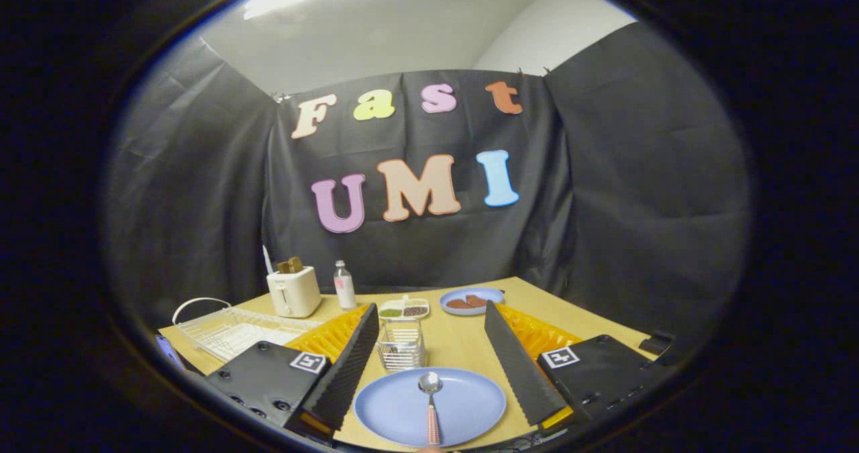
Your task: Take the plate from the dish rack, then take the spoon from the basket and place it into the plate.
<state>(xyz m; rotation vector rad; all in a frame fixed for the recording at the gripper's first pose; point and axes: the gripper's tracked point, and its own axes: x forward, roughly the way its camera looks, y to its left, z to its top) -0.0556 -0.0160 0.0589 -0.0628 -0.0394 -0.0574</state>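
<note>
A light blue plate point(463, 409) lies flat on the wooden table between my two fingers. A spoon point(430, 399) with a metal bowl and a reddish checked handle rests in the plate, bowl pointing away from me. My gripper point(429, 372) is open, its fingers spread wide to either side of the plate and touching nothing. A small wire basket point(400, 345) stands just beyond the plate. The white wire dish rack point(231, 331) sits to the left, past the left finger.
At the back of the table stand a white toaster point(293, 290), a small bottle point(344, 285), a divided tray of seasonings point(404, 309) and a second blue plate point(471, 300) holding brown pieces. Black cloth walls close in the table.
</note>
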